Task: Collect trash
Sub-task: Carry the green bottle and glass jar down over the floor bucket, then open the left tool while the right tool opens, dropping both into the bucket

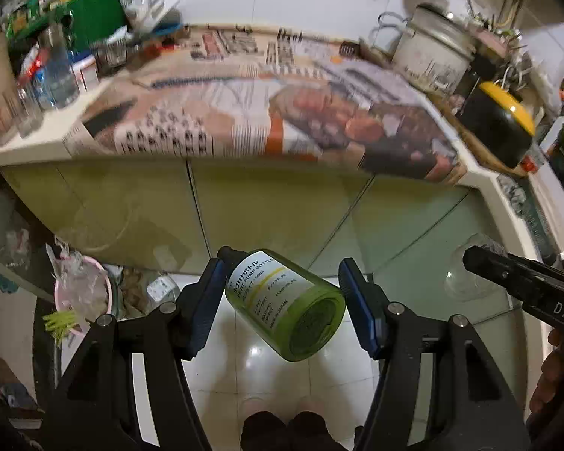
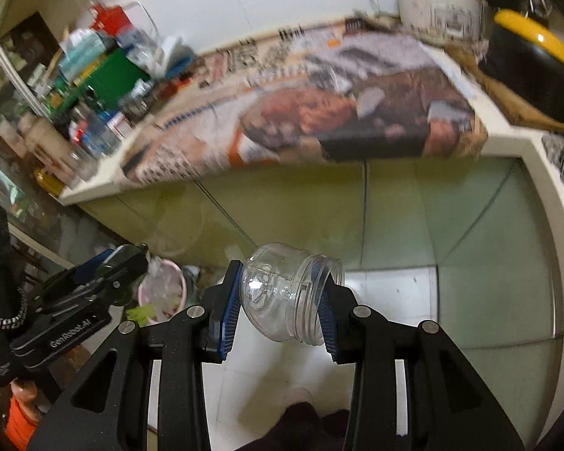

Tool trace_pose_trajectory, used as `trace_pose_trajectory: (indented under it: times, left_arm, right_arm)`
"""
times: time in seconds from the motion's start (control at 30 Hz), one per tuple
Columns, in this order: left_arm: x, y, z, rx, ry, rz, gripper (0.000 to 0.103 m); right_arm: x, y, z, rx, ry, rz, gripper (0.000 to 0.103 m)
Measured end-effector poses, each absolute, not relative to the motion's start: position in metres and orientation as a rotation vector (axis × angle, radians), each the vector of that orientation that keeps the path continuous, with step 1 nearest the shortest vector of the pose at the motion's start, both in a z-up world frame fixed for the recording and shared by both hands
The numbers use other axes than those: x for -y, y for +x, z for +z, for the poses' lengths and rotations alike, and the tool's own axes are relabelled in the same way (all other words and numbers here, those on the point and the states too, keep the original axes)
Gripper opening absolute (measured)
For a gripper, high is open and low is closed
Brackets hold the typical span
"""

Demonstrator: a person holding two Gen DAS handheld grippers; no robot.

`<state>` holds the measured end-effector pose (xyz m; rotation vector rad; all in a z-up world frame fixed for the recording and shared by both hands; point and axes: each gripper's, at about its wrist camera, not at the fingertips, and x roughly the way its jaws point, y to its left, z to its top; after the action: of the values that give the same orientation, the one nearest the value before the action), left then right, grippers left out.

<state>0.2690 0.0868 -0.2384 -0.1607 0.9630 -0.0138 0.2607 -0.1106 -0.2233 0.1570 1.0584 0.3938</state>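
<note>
My left gripper [image 1: 282,274] is shut on a green pump bottle [image 1: 285,304] with a white label, which hangs tilted over the floor with its base towards the camera. My right gripper [image 2: 284,278] is shut on a clear plastic jar [image 2: 278,297] that lies sideways, its open threaded mouth to the right. In the left wrist view the right gripper [image 1: 473,259] reaches in from the right with the jar [image 1: 466,282]. A pink bin [image 1: 90,293] lined with crumpled plastic stands on the floor to the lower left, and the right wrist view shows that bin [image 2: 165,285] past the left gripper's body.
A counter covered with newspaper [image 1: 244,120] overhangs pale green cabinet doors [image 1: 282,206]. Bottles and boxes [image 1: 56,56] crowd its left end; a rice cooker [image 1: 432,49] and a black and yellow pot [image 1: 500,120] stand on the right. White floor tiles [image 1: 244,368] and the person's legs lie below.
</note>
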Motion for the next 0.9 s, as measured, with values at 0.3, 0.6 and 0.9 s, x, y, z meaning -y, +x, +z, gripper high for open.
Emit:
trace_pose_trajectory:
  times: [0.3, 0.6, 0.9]
  left_arm:
    - [-0.086, 0.293, -0.373, -1.043, -0.227, 0.044, 0.061]
    - [-0.098, 0.311, -0.522, -1.126, -0.264, 0.074, 0.061]
    - [-0.092, 0.335, -0.607, -1.14, -0.256, 0.034, 0.061]
  right_arm:
    - [0.115, 0.293, -0.361, -1.201, 0.131, 0.371, 0.034]
    - [0.093, 0.324, -0.527, -1.332, 0.076, 0.401, 0.034]
    - [0.075, 0.36, -0.609, -1.397, 0.067, 0.468, 0.039]
